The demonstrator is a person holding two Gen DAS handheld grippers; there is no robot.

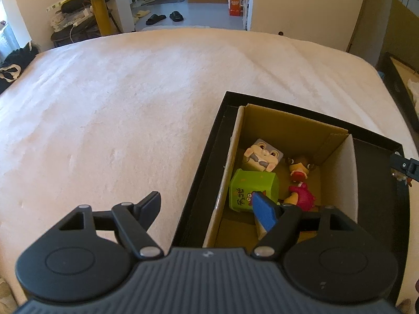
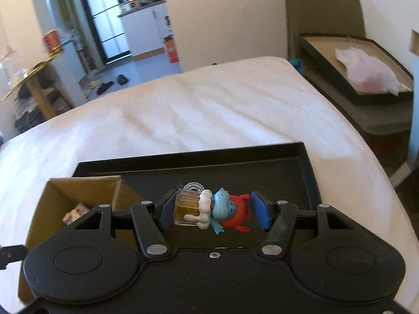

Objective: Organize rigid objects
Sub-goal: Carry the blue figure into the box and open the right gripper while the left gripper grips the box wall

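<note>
The right gripper (image 2: 213, 210) carries a small figurine (image 2: 220, 210) crosswise between its blue pads, above the black tray (image 2: 301, 162) and just right of the cardboard box (image 2: 65, 185); its left pad presses the clear mug end, though I cannot tell whether the right pad touches the red body. The toy looks light, hard and slick (the thin mug handle seems fragile), so squeeze the bulkier body. The left gripper (image 1: 207, 204) hangs open and empty over the box's near left wall.
</note>
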